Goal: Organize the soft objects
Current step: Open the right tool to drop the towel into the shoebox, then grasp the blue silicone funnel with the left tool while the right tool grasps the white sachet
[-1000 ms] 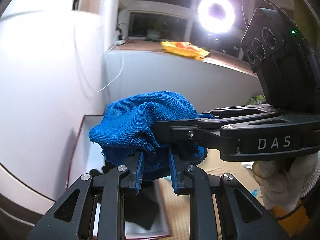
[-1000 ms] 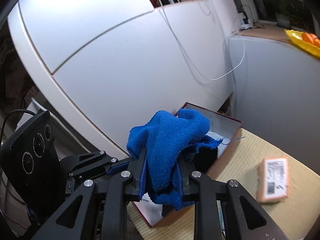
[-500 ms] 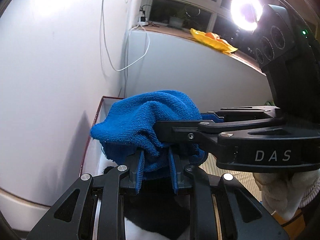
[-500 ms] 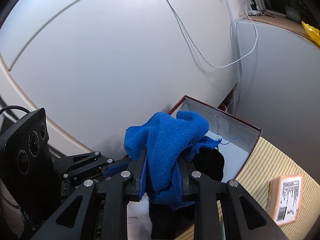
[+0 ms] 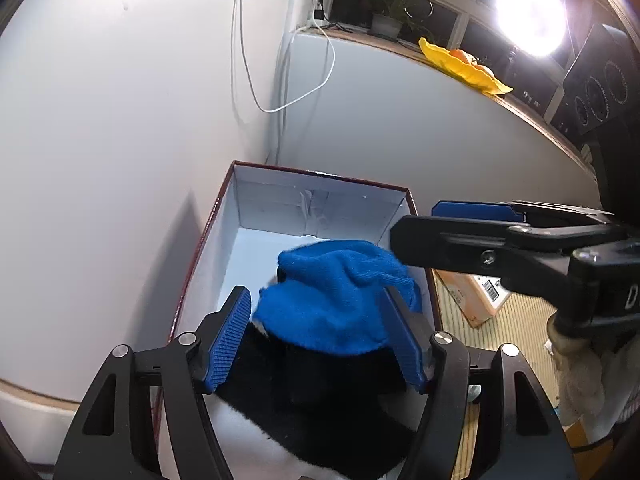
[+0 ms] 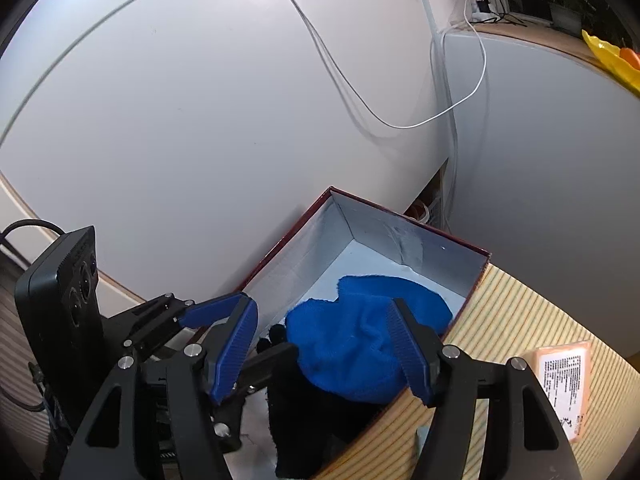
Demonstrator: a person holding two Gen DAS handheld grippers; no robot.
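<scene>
Both grippers hang over the open box (image 5: 224,216), jaws opening. The left gripper (image 5: 320,336) has its blue pads spread either side of the blue cloth (image 5: 336,300), not pressing it; the right gripper (image 6: 324,344) likewise stands spread around the cloth (image 6: 360,340). The cloth lies in the box on a black item (image 5: 320,400), near the box's near end. A labelled packet (image 6: 564,388) sits on the striped mat (image 6: 520,320) beside the box.

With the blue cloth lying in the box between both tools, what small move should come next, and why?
Probably lift both tools straight up and clear. The blue cloth rests in the box on a black item; the left tool and right tool are opening, pads off it, so it looks released.
</scene>
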